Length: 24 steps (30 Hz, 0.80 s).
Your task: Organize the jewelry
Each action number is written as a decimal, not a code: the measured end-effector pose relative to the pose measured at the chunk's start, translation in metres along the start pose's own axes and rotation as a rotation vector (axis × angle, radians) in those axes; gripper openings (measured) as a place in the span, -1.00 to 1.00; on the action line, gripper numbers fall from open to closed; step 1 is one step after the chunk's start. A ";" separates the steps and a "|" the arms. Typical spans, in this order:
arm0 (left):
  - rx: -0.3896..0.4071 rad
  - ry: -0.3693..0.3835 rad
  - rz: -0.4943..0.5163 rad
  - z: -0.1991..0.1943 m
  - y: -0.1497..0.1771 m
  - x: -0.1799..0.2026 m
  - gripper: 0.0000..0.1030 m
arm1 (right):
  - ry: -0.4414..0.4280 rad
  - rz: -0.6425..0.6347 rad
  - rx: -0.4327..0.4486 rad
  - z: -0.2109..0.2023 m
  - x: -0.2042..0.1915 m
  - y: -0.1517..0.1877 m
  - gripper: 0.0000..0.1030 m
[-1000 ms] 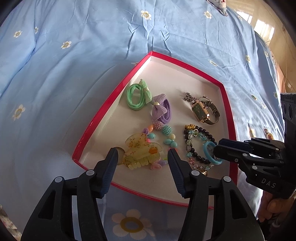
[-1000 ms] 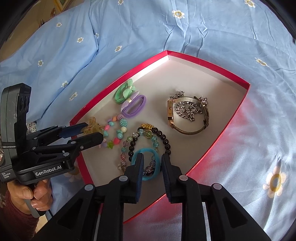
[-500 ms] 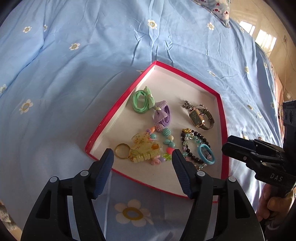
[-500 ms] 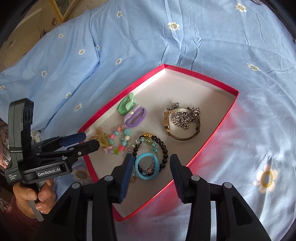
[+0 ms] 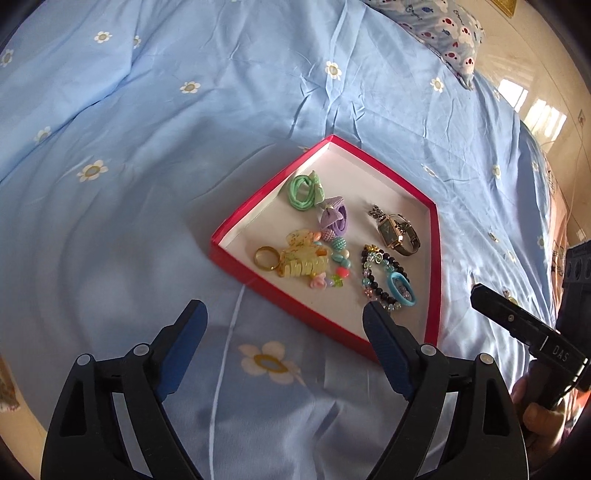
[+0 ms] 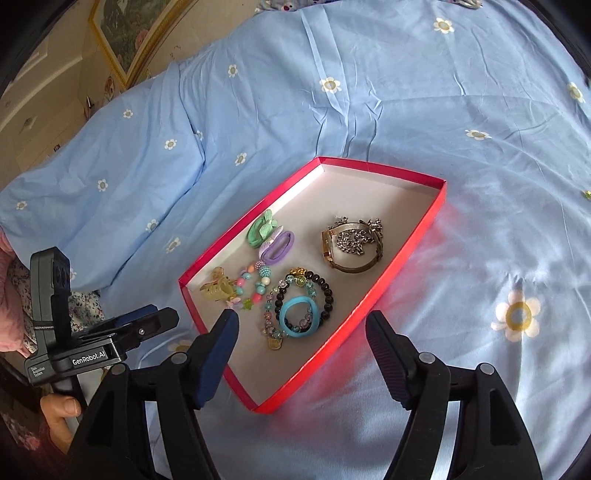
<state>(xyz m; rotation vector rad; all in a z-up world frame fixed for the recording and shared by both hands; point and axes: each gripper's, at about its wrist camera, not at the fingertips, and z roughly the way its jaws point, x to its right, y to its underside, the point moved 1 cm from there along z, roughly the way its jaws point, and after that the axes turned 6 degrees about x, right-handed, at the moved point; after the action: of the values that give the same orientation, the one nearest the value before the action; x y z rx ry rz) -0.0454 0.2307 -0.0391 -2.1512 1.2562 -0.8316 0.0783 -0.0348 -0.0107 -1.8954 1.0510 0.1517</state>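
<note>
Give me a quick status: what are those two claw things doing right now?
Left hand-held gripper open, empty, jaws just opening. Right hand-held gripper likewise. Blue ring and yellow hair claw lie released in the red tray. Nothing in the way.

You were working in a home bedroom: a light-blue daisy-print duvet [image 6: 332, 110] covered the bed, a patterned pillow [image 5: 443, 29] lay at its far end, and a gilt-framed picture [image 6: 129, 37] leaned against the wall beside it.
</note>
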 end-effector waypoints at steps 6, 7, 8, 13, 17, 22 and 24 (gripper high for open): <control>0.007 -0.053 0.010 -0.016 0.009 0.002 0.80 | 0.004 -0.025 0.012 -0.014 -0.006 0.012 0.44; 0.007 -0.061 0.014 -0.018 0.011 0.002 0.81 | 0.008 -0.034 0.012 -0.016 -0.008 0.014 0.45; 0.006 -0.065 0.016 -0.020 0.012 0.002 0.81 | 0.013 -0.043 0.010 -0.017 -0.009 0.016 0.49; 0.008 -0.067 0.039 -0.029 0.019 0.006 0.81 | 0.036 -0.074 0.011 -0.029 -0.014 0.023 0.55; 0.026 -0.054 0.081 -0.041 0.018 0.020 0.81 | 0.059 -0.123 0.017 -0.044 -0.022 0.019 0.64; 0.090 -0.027 0.152 -0.067 0.004 0.043 0.99 | 0.051 -0.185 0.047 -0.070 -0.038 -0.001 0.95; 0.137 -0.045 0.172 -0.076 -0.001 0.050 1.00 | 0.065 -0.214 0.074 -0.081 -0.046 -0.011 1.00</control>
<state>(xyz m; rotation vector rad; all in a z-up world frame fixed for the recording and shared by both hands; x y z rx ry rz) -0.0807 0.1778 0.0259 -1.9143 1.3018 -0.7697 0.0331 -0.0672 0.0640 -1.9419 0.8773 -0.0713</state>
